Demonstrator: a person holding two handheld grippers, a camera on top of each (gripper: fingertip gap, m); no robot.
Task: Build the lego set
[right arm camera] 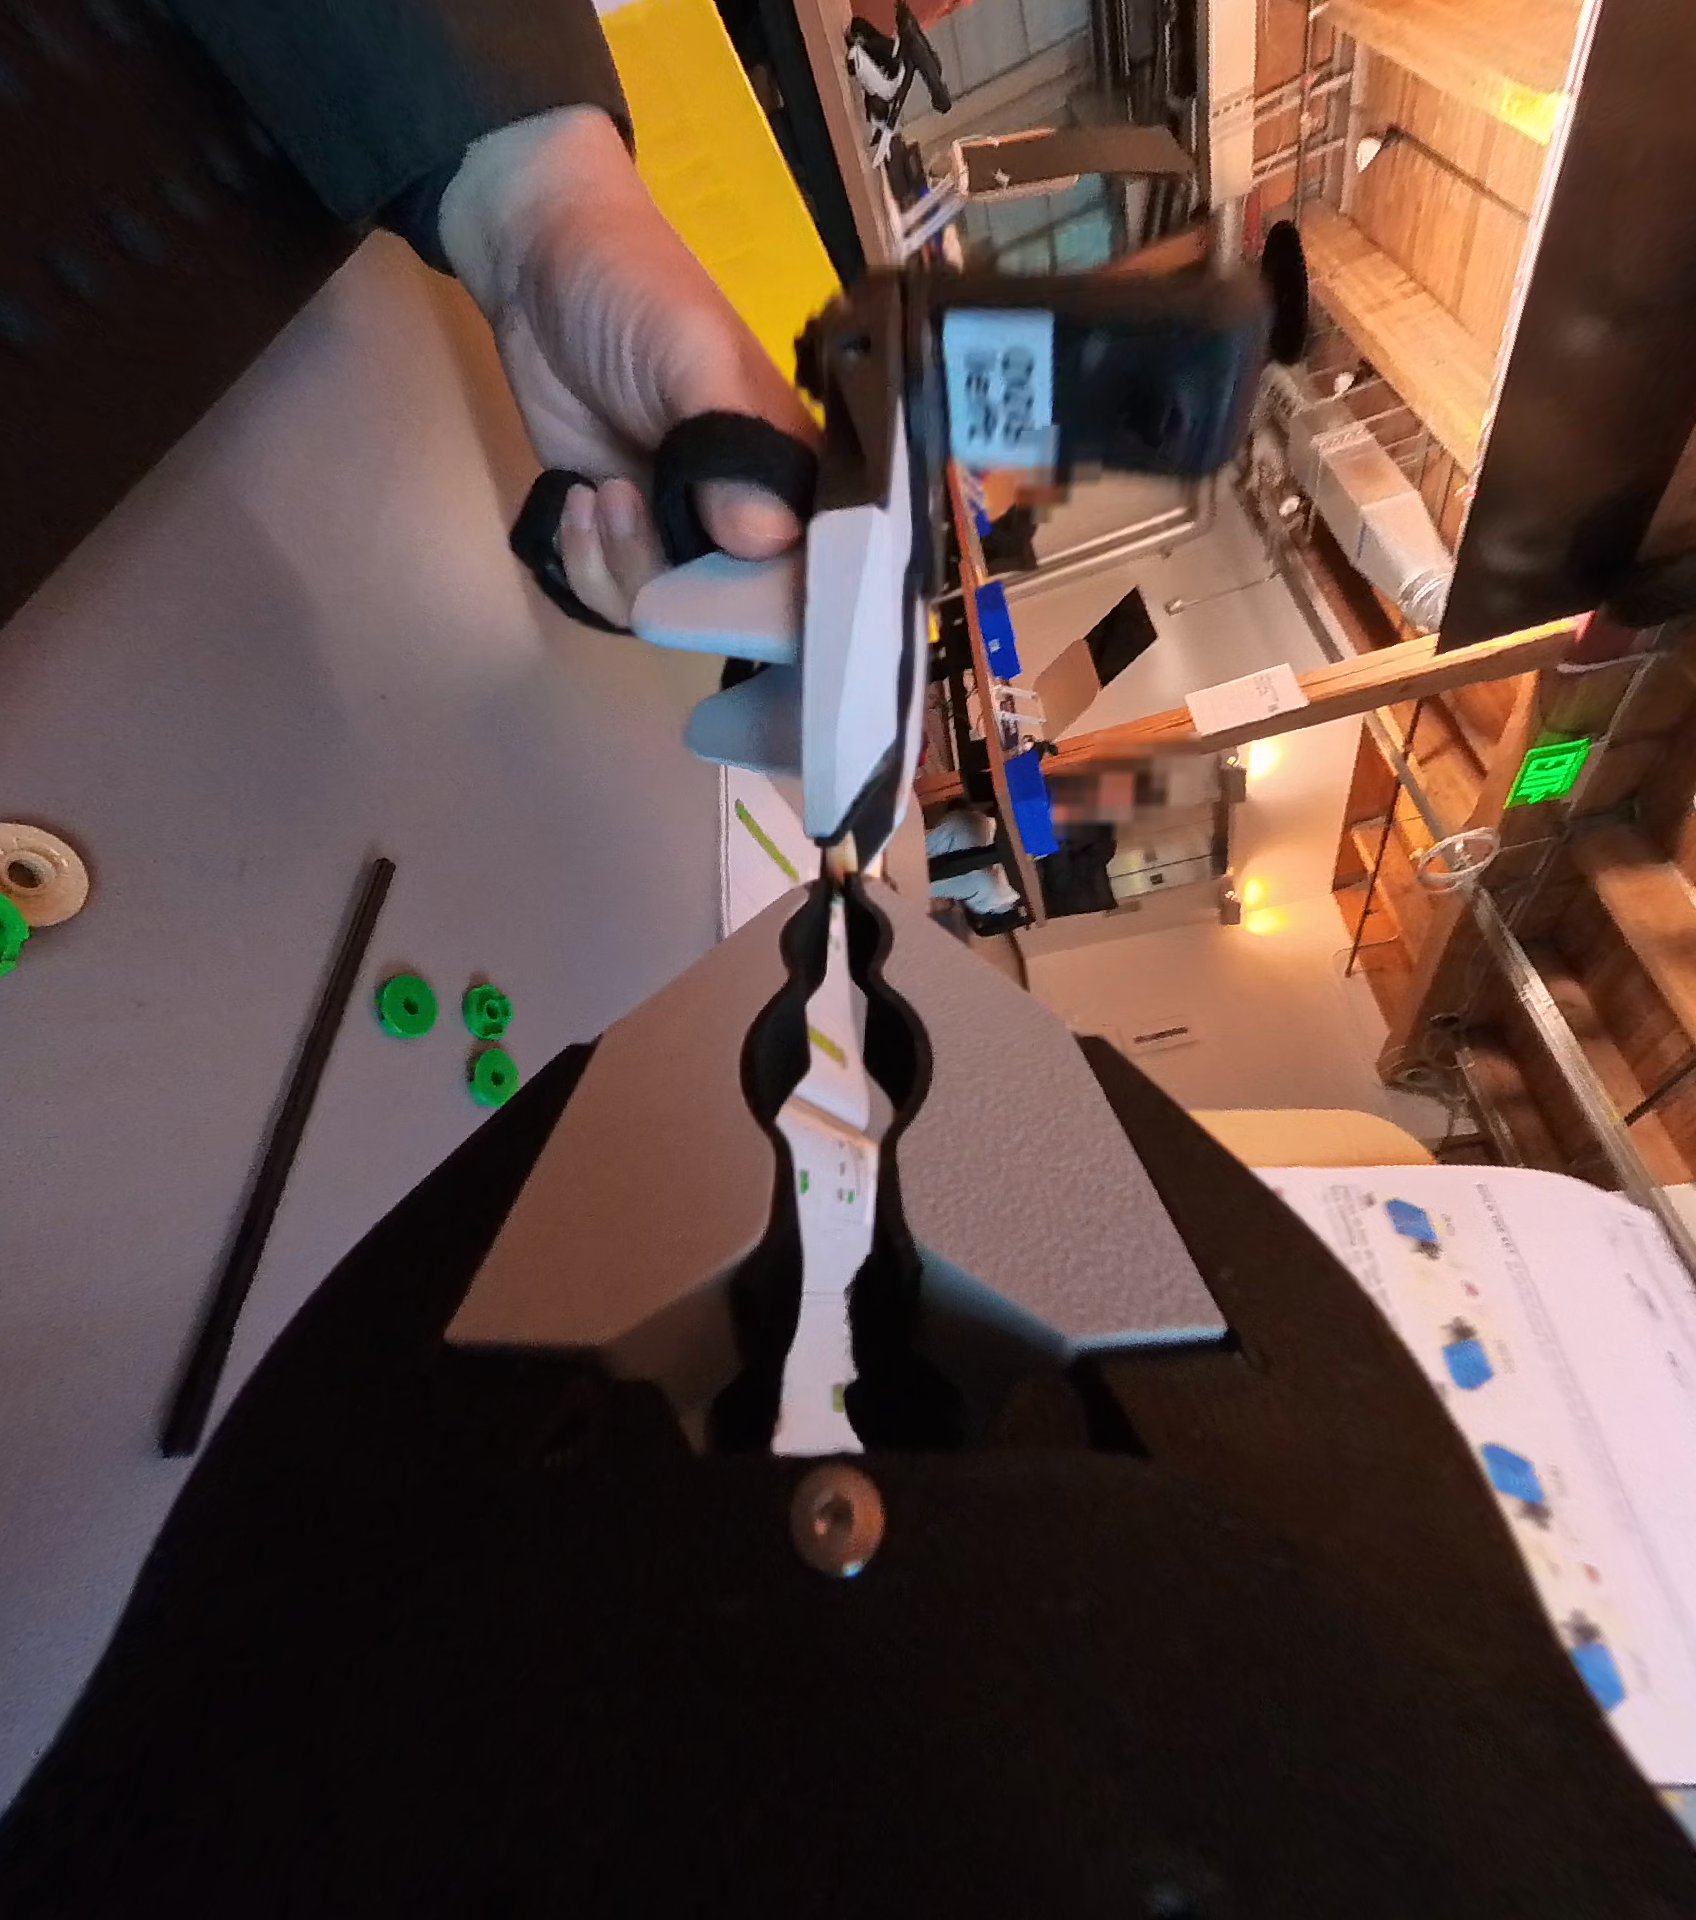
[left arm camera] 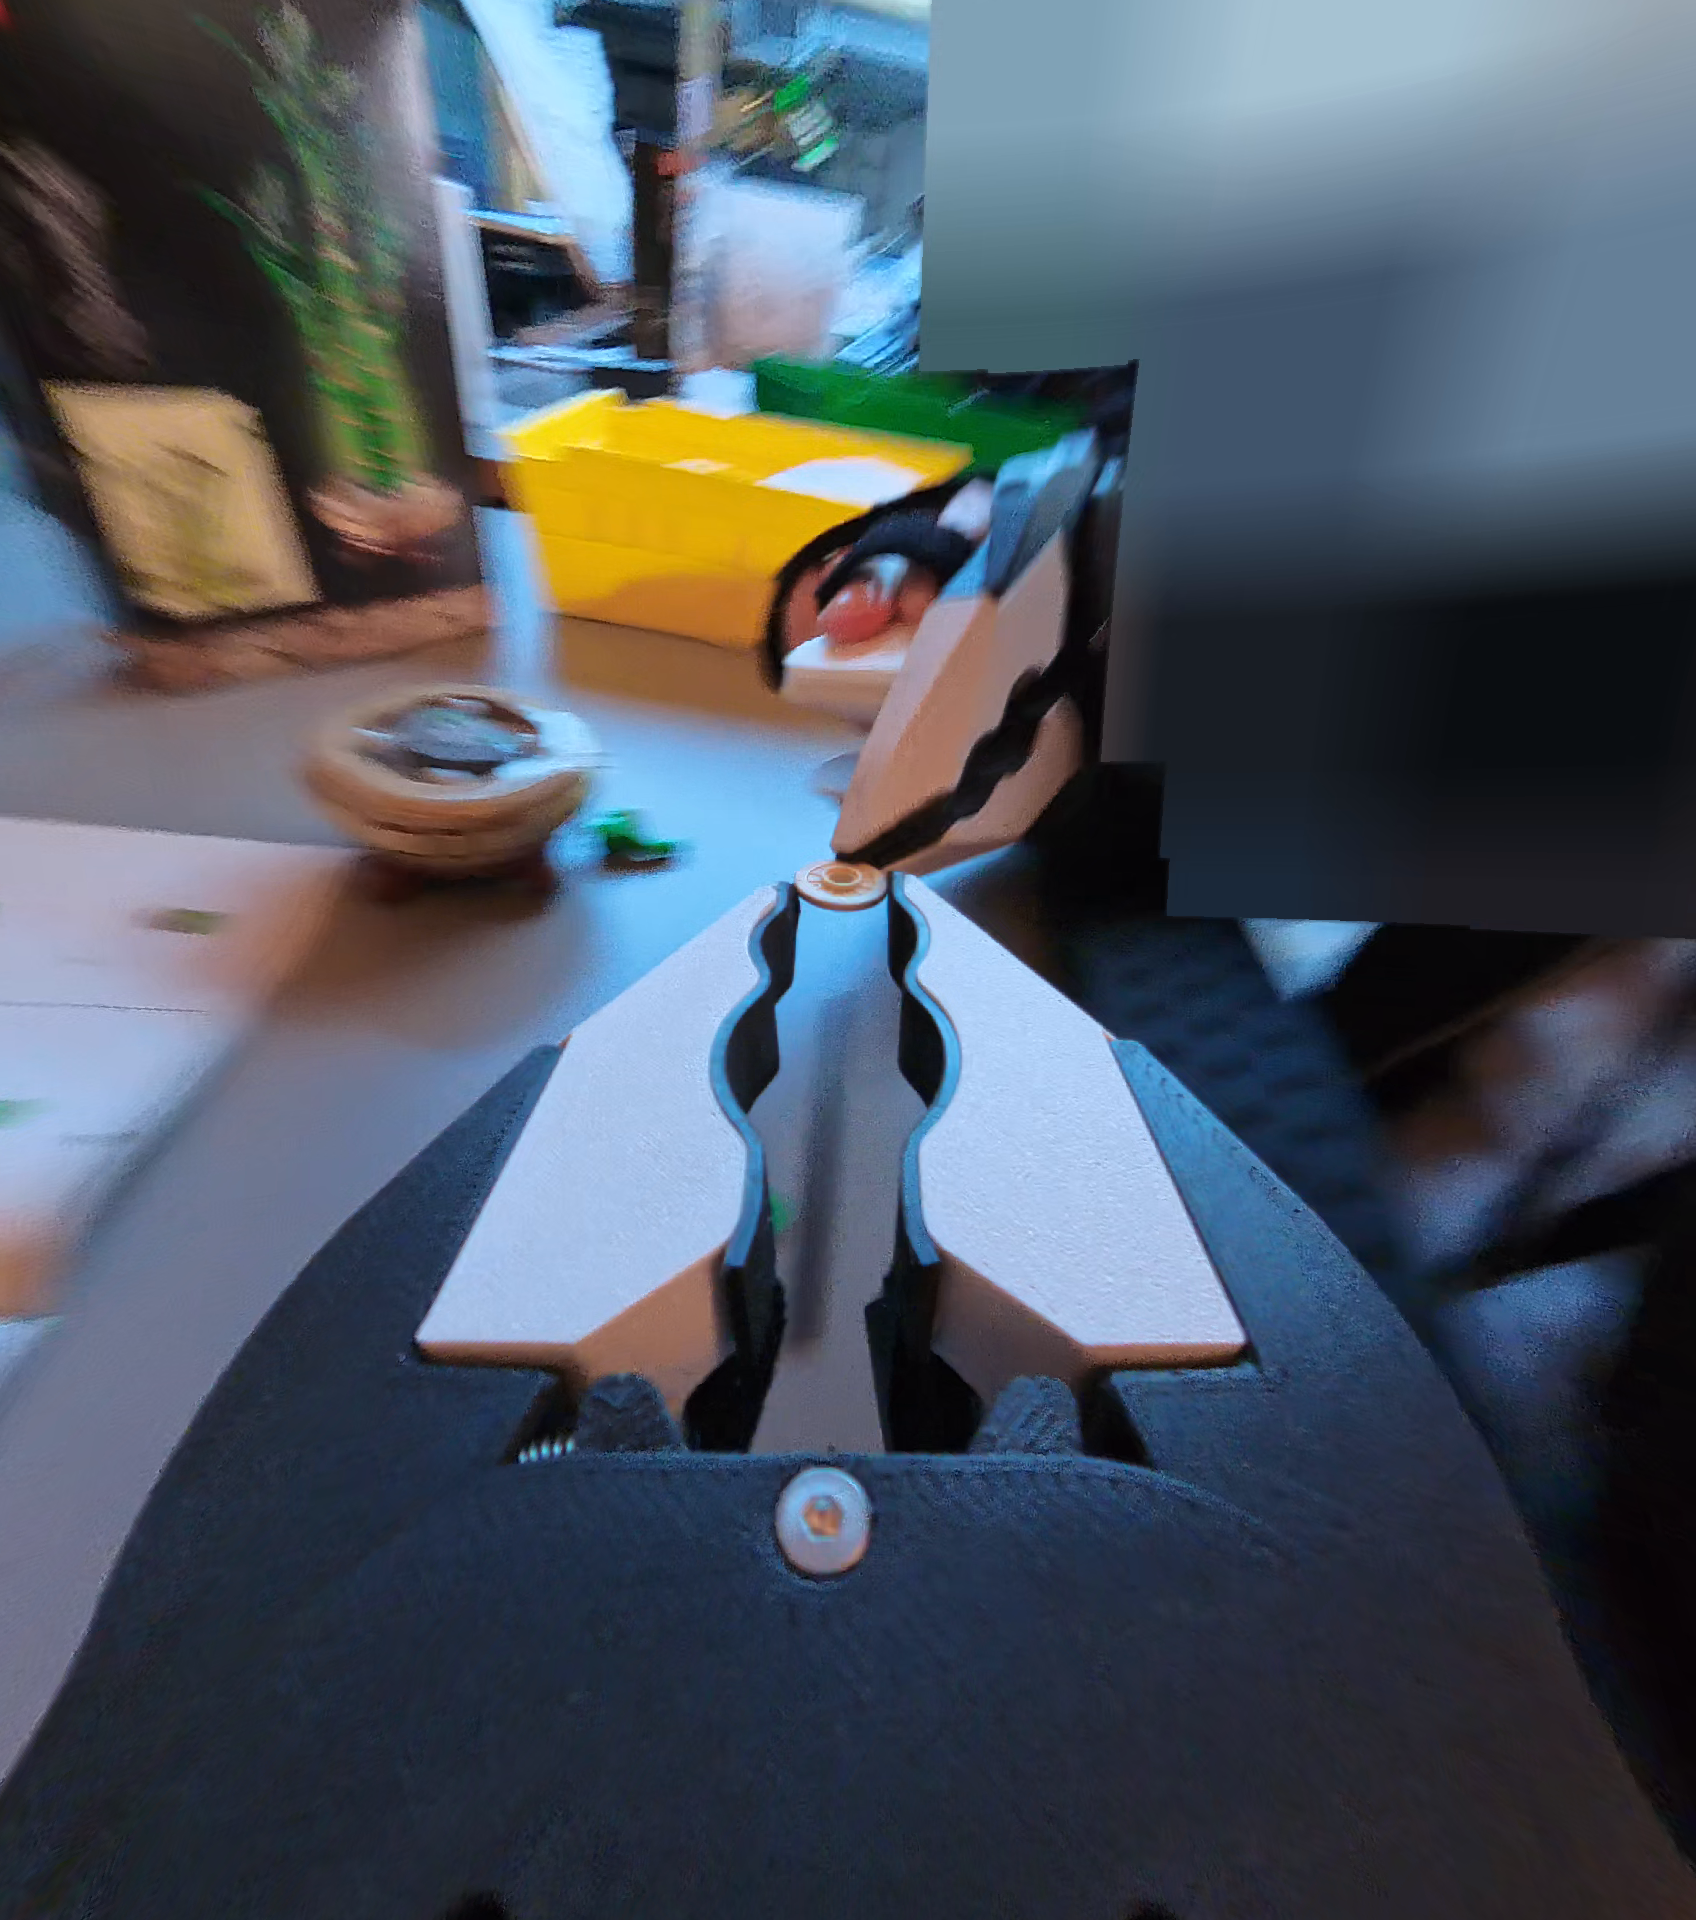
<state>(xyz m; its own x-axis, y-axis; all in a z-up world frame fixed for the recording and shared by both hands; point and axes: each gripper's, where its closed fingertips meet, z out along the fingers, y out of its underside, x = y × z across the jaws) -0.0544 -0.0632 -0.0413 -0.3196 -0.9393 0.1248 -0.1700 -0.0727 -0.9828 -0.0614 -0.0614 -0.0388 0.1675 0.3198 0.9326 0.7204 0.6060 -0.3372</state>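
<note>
Small tan round lego disc (left arm camera: 839, 886) pinched flat between both tools' tips.

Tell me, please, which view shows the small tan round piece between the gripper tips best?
The left wrist view: the tan piece faces the camera flat, its round face and centre hole clear, held between the left gripper tips with the right gripper touching it. The right wrist view shows only an edge-on sliver.

My left hand-held gripper (left arm camera: 839, 894) pinches a small tan round piece (left arm camera: 839, 885) at its very tips. The right hand-held gripper (left arm camera: 870, 847) comes in from upper right, its tip touching that piece. Behind on the table (left arm camera: 719, 727), blurred: a woven basket (left arm camera: 449, 774), green bits (left arm camera: 631, 836), a yellow bin (left arm camera: 709, 509).
</note>
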